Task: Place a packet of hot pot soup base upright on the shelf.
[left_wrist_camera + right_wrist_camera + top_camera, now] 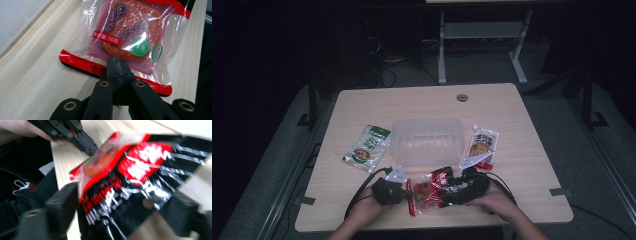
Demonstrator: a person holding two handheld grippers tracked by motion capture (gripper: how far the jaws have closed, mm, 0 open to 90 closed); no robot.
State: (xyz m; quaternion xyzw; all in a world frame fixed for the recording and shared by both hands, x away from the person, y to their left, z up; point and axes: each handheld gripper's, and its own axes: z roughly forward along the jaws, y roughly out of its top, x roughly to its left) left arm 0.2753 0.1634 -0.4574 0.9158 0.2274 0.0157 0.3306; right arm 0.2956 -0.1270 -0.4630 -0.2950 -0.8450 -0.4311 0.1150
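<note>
A red and black snack packet (430, 192) with a clear window lies at the table's front edge between my two grippers. In the left gripper view the packet (127, 32) shows orange-red food, and my left gripper (116, 67) is shut on its red sealed edge. In the high view the left gripper (408, 191) sits at the packet's left end. My right gripper (452, 193) is at the packet's right end. Blurred in the right gripper view, its jaws (122, 212) stand wide apart, open, with the packet's black end (140, 175) between them. The left gripper (86, 143) pinches the far end.
A clear plastic tub (428, 140) stands mid-table just behind the grippers. A green pouch (368, 147) lies to its left and a white and orange pouch (482, 146) to its right. A round grommet (462, 97) sits near the table's far edge.
</note>
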